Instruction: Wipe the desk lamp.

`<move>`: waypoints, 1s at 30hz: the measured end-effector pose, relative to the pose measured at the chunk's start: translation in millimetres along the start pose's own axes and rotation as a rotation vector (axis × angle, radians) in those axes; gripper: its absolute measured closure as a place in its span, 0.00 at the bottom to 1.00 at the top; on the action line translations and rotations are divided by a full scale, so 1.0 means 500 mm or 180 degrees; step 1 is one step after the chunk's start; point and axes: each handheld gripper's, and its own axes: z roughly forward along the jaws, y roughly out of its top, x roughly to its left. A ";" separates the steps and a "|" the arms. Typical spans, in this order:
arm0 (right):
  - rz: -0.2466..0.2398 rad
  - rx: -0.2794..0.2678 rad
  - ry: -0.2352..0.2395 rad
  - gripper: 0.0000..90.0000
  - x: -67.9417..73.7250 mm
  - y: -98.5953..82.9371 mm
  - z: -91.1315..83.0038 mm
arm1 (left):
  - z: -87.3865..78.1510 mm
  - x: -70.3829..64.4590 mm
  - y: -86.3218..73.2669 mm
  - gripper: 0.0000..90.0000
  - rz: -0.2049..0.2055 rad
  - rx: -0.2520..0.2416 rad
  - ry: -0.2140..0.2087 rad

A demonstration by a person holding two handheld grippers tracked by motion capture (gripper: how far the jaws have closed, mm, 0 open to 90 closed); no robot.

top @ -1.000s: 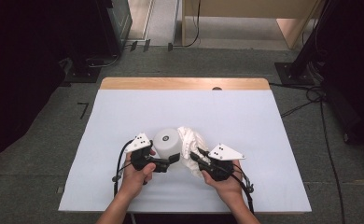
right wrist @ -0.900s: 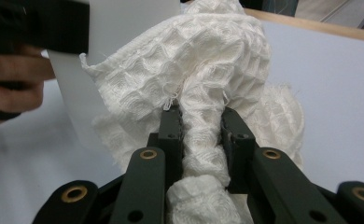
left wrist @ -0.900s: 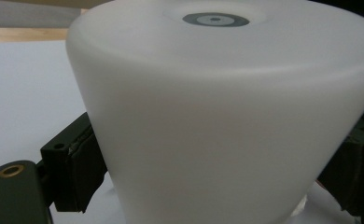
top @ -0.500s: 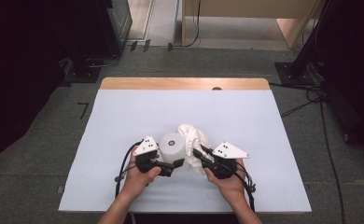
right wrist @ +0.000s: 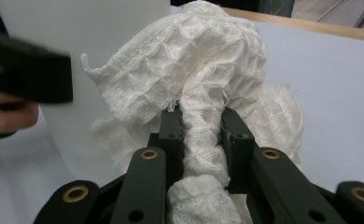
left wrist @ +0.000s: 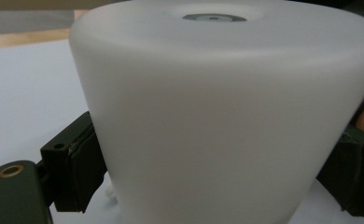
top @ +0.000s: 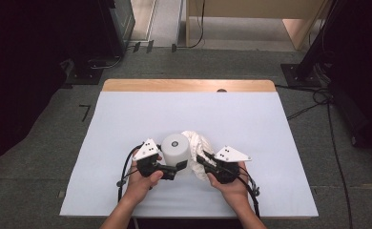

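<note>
Near the counter's (top: pixel 127 124) front edge, the left gripper (top: pixel 174 170) clasped a smooth white cup (top: pixel 177 148) low on its wall; it looked light, stiff and slippery, so a grip near the base seemed safest. The right gripper (right wrist: pixel 201 123) was clenched on a bunched cloth (right wrist: pixel 208 70), soft and limp, pressed against the cup.

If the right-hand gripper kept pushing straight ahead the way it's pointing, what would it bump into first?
Probably the white cup. The right gripper already pinches the white cloth between its fingers, and the cup stands just beyond the cloth, slightly off to one side; depth is hard to judge.
</note>
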 end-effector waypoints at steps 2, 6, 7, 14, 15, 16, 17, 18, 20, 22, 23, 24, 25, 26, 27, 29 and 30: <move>-0.0007 0.0029 0.0010 0.82 0.001 -0.002 0.004 | -0.003 0.002 0.001 0.09 -0.0011 -0.0047 0.0045; 0.0003 0.0089 -0.0045 0.82 -0.009 -0.005 0.005 | -0.015 0.020 0.003 0.09 0.0014 -0.0136 0.0265; 0.0020 0.0066 -0.0069 0.82 -0.014 -0.004 0.002 | -0.014 0.022 0.001 0.09 0.0092 -0.0085 0.0324; 0.0145 -0.0074 -0.0246 0.82 -0.050 0.004 -0.029 | 0.007 0.029 -0.024 0.09 0.0400 0.0140 0.0632; 0.0162 -0.0093 -0.0263 0.82 -0.054 0.005 -0.033 | 0.010 0.027 -0.028 0.09 0.0450 0.0148 0.0683; 0.0181 -0.0100 -0.0271 0.82 -0.057 0.007 -0.036 | 0.012 0.027 -0.032 0.09 0.0481 0.0148 0.0709; 0.0181 -0.0100 -0.0271 0.82 -0.057 0.007 -0.036 | 0.012 0.027 -0.032 0.09 0.0481 0.0148 0.0709; 0.0194 -0.0136 -0.0293 0.82 -0.062 0.009 -0.041 | 0.016 0.031 -0.041 0.09 0.0474 0.0216 0.0726; 0.0201 -0.0132 -0.0297 0.82 -0.063 0.009 -0.043 | 0.018 0.033 -0.050 0.09 0.0458 0.0242 0.0778; 0.0198 -0.0139 -0.0302 0.82 -0.064 0.009 -0.044 | 0.015 0.032 -0.050 0.09 0.0431 0.0242 0.0800; 0.0198 -0.0138 -0.0302 0.82 -0.063 0.009 -0.044 | 0.014 0.031 -0.049 0.08 0.0436 0.0249 0.0842; 0.0200 -0.0144 -0.0302 0.82 -0.063 0.010 -0.045 | 0.014 0.030 -0.050 0.08 0.0416 0.0248 0.0887; 0.0192 -0.0150 -0.0304 0.82 -0.064 0.010 -0.045 | 0.013 0.029 -0.051 0.08 0.0386 0.0238 0.0915; 0.0189 -0.0150 -0.0307 0.82 -0.064 0.010 -0.045 | 0.013 0.028 -0.053 0.07 0.0356 0.0239 0.0966; 0.0191 -0.0155 -0.0312 0.82 -0.064 0.010 -0.046 | 0.014 0.026 -0.055 0.02 0.0304 0.0246 0.1039; 0.0190 -0.0155 -0.0315 0.82 -0.065 0.010 -0.046 | 0.014 0.025 -0.058 0.00 0.0277 0.0245 0.1061; 0.0194 -0.0155 -0.0320 0.82 -0.066 0.010 -0.048 | 0.013 0.020 -0.063 0.00 0.0191 0.0227 0.1121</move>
